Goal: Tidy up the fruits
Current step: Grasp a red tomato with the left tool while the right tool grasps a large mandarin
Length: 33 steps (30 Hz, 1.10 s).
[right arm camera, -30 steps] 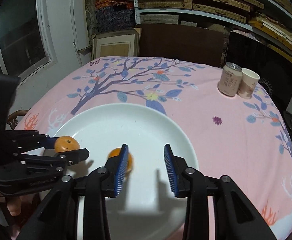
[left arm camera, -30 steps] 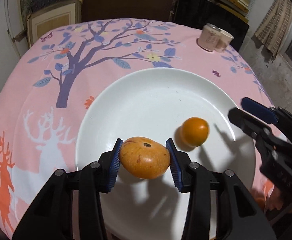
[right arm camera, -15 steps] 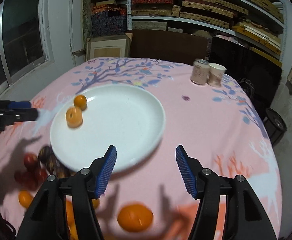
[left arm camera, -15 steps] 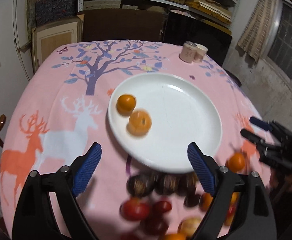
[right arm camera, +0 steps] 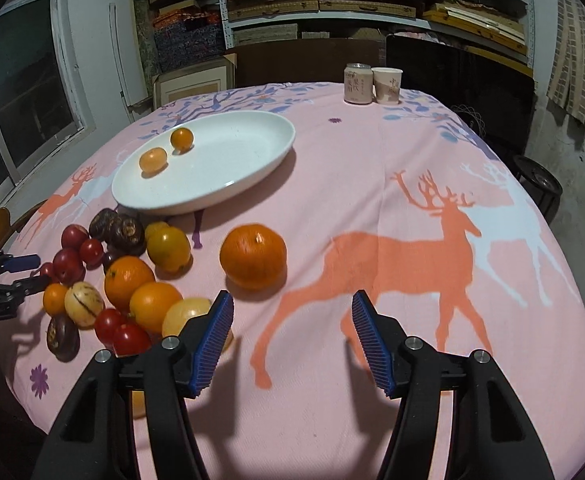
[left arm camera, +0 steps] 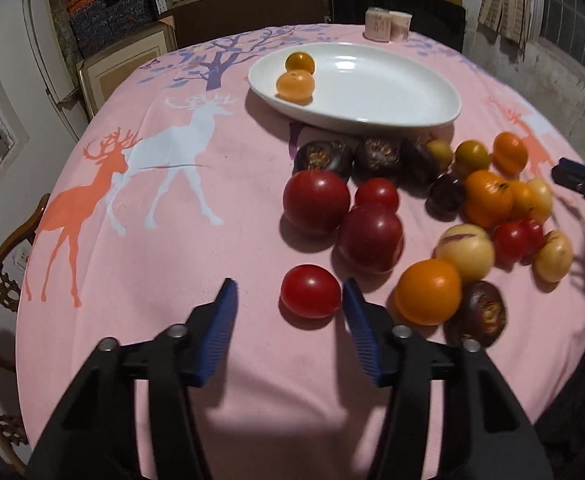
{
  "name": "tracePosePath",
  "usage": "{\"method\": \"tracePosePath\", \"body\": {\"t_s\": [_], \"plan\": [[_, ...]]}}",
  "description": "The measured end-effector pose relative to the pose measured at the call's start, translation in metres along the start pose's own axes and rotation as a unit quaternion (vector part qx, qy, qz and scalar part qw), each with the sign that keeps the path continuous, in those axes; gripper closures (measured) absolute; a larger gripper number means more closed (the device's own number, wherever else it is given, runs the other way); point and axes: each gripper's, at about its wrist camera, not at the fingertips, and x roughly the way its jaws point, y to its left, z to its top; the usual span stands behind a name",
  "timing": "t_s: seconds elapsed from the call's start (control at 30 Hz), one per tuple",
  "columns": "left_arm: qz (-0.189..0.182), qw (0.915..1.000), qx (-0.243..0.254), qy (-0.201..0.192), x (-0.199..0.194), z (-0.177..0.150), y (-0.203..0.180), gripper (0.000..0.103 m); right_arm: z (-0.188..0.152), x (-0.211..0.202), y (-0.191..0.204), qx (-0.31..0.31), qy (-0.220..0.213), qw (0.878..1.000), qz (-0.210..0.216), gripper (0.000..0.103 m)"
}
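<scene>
A white oval plate (left arm camera: 392, 96) (right arm camera: 232, 176) holds two small orange fruits (left arm camera: 295, 85) (right arm camera: 153, 159). A heap of red, orange, yellow and dark purple fruits (left arm camera: 376, 236) (right arm camera: 128, 276) lies on the pink cloth in front of it. My left gripper (left arm camera: 288, 300) is open and empty, low over the cloth, with a small red fruit (left arm camera: 310, 291) close to its right finger. My right gripper (right arm camera: 292, 312) is open and empty. A large orange (right arm camera: 253, 256) sits alone just beyond it.
A can (right arm camera: 357, 83) and a paper cup (right arm camera: 387, 85) stand at the table's far edge. A wooden chair back (left arm camera: 0, 256) shows at the left edge. Shelves with boxes stand behind the table.
My left gripper let go of the orange fruit on the plate. Both grippers pulled back from the plate and dropped low near the fruit heap. Both jaws opened wider.
</scene>
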Motion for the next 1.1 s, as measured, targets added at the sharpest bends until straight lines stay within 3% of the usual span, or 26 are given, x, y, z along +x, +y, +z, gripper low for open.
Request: {"method": "tracePosePath", "body": {"t_s": [0.2,0.27,0.37,0.53,0.8,0.93,0.97,1.1], "plan": [[0.009,0.9995,0.024,-0.020,0.008,0.004,-0.012,0.057,-0.011,-0.009,-0.008,0.010,0.003,1.000,-0.009,0.041],[-0.009,0.9994,0.025,-0.023,0.007,0.004,-0.013,0.072,-0.014,-0.011,-0.010,0.010,0.003,1.000,-0.011,0.041],[-0.008,0.9987,0.035,-0.036,0.004,0.000,-0.019,0.072,-0.013,-0.008,-0.011,0.010,0.004,1.000,-0.014,0.041],[-0.030,0.9987,0.001,-0.042,-0.001,-0.004,-0.011,0.072,-0.007,0.001,-0.008,0.012,0.013,1.000,-0.003,0.041],[-0.047,0.9965,-0.005,-0.068,-0.024,-0.009,-0.016,0.072,0.024,0.029,0.011,-0.002,0.022,0.999,0.024,0.041],[-0.051,0.9959,-0.007,-0.075,-0.029,-0.009,-0.017,0.072,0.035,0.051,0.023,-0.017,0.039,0.999,0.020,0.046],[-0.051,0.9959,-0.007,-0.075,-0.030,-0.009,-0.016,0.072,0.037,0.058,0.024,-0.012,0.052,0.998,0.030,0.056],[-0.052,0.9957,-0.015,-0.076,-0.030,-0.009,-0.012,0.072,0.040,0.063,0.027,-0.005,0.057,0.997,0.044,0.057]]}}
